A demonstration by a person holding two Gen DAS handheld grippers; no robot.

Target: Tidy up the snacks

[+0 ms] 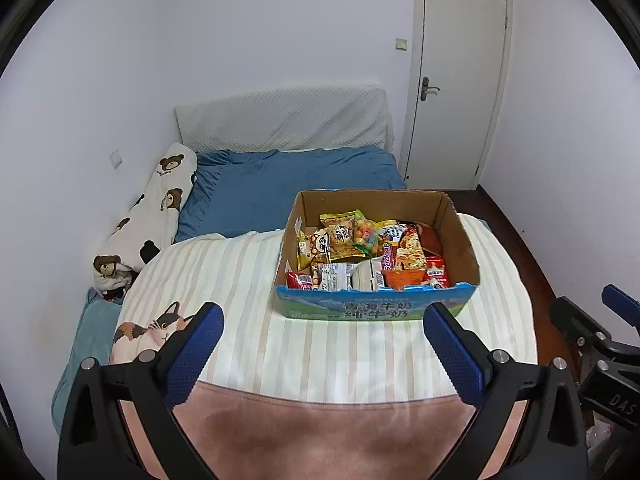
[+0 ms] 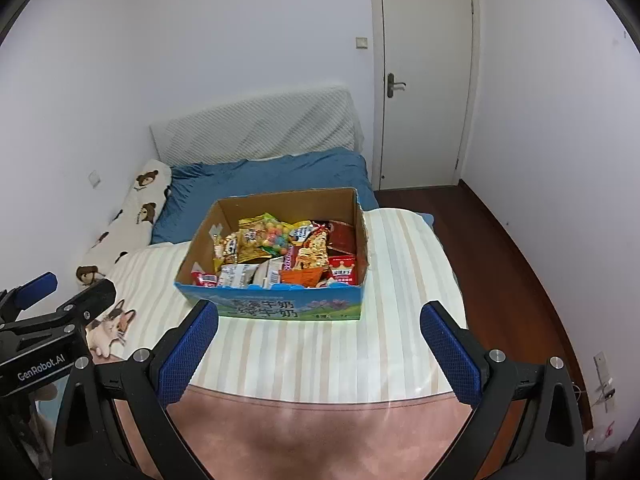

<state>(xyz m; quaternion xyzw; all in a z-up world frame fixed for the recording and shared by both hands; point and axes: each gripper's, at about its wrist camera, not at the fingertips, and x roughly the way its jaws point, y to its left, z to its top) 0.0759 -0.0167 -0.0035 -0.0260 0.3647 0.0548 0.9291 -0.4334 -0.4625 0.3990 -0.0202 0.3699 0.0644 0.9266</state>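
Two grippers face the same target from the near edge of the bed. Left gripper: jaws spread wide, blue pads well apart, nothing between them. Its view places the cardboard box ahead and offset to the right of the jaw centreline. The box rests on the striped blanket, long axis running crosswise to both grippers, printed blue front wall toward them, snack packets piled inside up to about rim level. Right gripper: jaws likewise spread wide and empty. Its view places the box ahead and slightly left of centreline. Judgement: the box lies between the two lines of approach, and neither gripper appears clearly nearer; each would reach forward and inward to enter it
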